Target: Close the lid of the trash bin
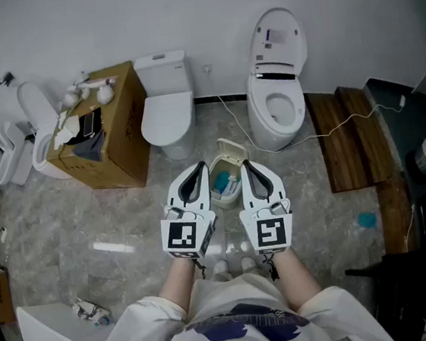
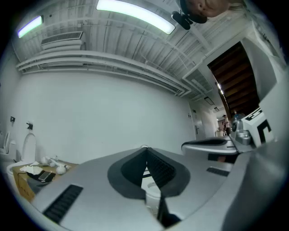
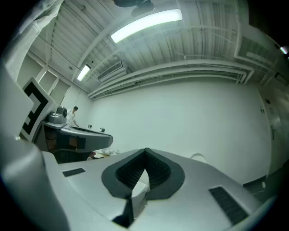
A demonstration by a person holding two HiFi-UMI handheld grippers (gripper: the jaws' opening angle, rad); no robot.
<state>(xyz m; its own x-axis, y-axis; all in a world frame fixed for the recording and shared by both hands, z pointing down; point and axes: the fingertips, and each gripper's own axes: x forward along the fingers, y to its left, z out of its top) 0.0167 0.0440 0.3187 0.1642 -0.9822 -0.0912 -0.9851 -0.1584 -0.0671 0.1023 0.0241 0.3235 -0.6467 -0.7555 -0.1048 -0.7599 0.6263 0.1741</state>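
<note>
The small cream trash bin [image 1: 226,186] stands on the floor between two toilets. Its lid [image 1: 232,150] is tipped up at the far side, and blue waste shows inside. My left gripper [image 1: 197,169] is held level just left of the bin and above it, jaws shut and empty. Just to the bin's right my right gripper [image 1: 247,165] is held the same way, also shut and empty. The left gripper view shows the closed left gripper [image 2: 144,150] pointing at the white wall. The right gripper view shows the closed right gripper [image 3: 145,151] likewise.
A closed white toilet [image 1: 166,106] stands behind the bin on the left, and an open-lidded toilet [image 1: 275,82] on the right. A cardboard box [image 1: 109,132] holds clutter at the left. Wooden boards [image 1: 351,139] and a white cable [image 1: 330,126] lie at the right.
</note>
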